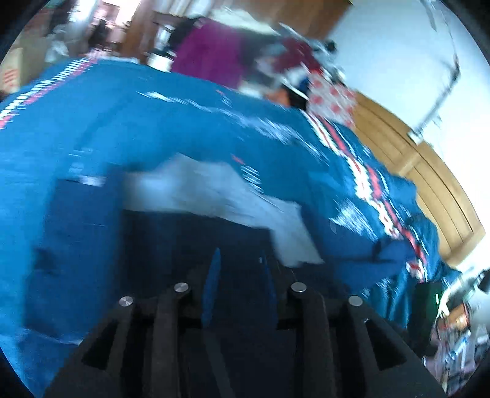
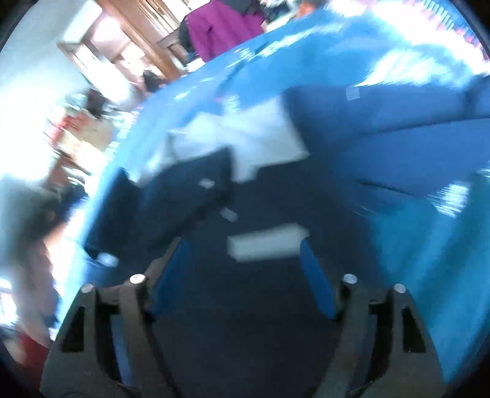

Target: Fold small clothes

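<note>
A dark navy garment (image 1: 196, 232) lies on a blue patterned bedspread (image 1: 92, 128), with a white garment (image 1: 214, 189) just beyond it. My left gripper (image 1: 240, 255) hovers over the navy cloth, its blue pads a narrow gap apart with no cloth pinched between them. In the right wrist view the same navy garment (image 2: 245, 306) fills the bottom, showing a white label (image 2: 266, 245). The white garment (image 2: 245, 137) lies past it. My right gripper (image 2: 243, 249) stands wide open over the navy cloth near the label. Both views are heavily blurred.
A purple garment (image 1: 211, 52) hangs at the back, also visible as a purple garment (image 2: 220, 27) in the right view. A red-and-white pile (image 1: 330, 98) sits at the bed's far edge. Wooden wardrobe doors (image 1: 428, 171) stand to the right, clutter (image 1: 456, 336) below them.
</note>
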Demonstrator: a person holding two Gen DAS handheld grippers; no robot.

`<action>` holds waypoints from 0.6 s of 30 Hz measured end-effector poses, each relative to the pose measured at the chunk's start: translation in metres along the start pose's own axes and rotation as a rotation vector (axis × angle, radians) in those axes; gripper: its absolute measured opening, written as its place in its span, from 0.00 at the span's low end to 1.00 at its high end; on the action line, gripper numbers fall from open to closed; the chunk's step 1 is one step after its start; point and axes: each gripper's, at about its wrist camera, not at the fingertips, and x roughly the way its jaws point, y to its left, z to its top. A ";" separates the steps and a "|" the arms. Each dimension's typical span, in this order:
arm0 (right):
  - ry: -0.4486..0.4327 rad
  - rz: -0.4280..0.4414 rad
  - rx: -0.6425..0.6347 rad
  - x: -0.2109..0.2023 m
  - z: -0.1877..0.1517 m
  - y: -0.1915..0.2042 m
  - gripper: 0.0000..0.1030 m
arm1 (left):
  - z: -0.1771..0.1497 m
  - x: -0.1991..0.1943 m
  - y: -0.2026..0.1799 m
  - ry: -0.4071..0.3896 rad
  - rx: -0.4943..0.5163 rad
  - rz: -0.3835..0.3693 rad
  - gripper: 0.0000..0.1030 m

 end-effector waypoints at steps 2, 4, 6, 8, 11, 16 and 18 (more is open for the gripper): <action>0.012 0.011 -0.015 0.024 0.020 0.004 0.73 | 0.002 -0.016 0.031 -0.030 -0.024 0.066 0.32; 0.067 0.007 -0.043 0.059 0.038 0.006 0.70 | 0.000 -0.023 0.065 -0.036 -0.055 0.129 0.32; 0.136 0.019 -0.024 0.087 0.046 0.002 0.61 | -0.003 -0.026 0.093 -0.039 -0.075 0.213 0.32; 0.165 0.015 0.006 0.103 0.048 -0.002 0.57 | -0.008 -0.027 0.117 -0.032 -0.102 0.257 0.32; 0.156 0.016 0.015 0.104 0.052 0.003 0.57 | -0.016 -0.029 0.137 -0.033 -0.124 0.284 0.32; 0.130 -0.055 -0.117 0.097 0.050 0.027 0.57 | -0.025 -0.026 0.141 -0.043 -0.097 0.310 0.32; 0.150 -0.089 -0.151 0.107 0.047 0.029 0.57 | -0.026 -0.022 0.139 -0.041 -0.082 0.320 0.32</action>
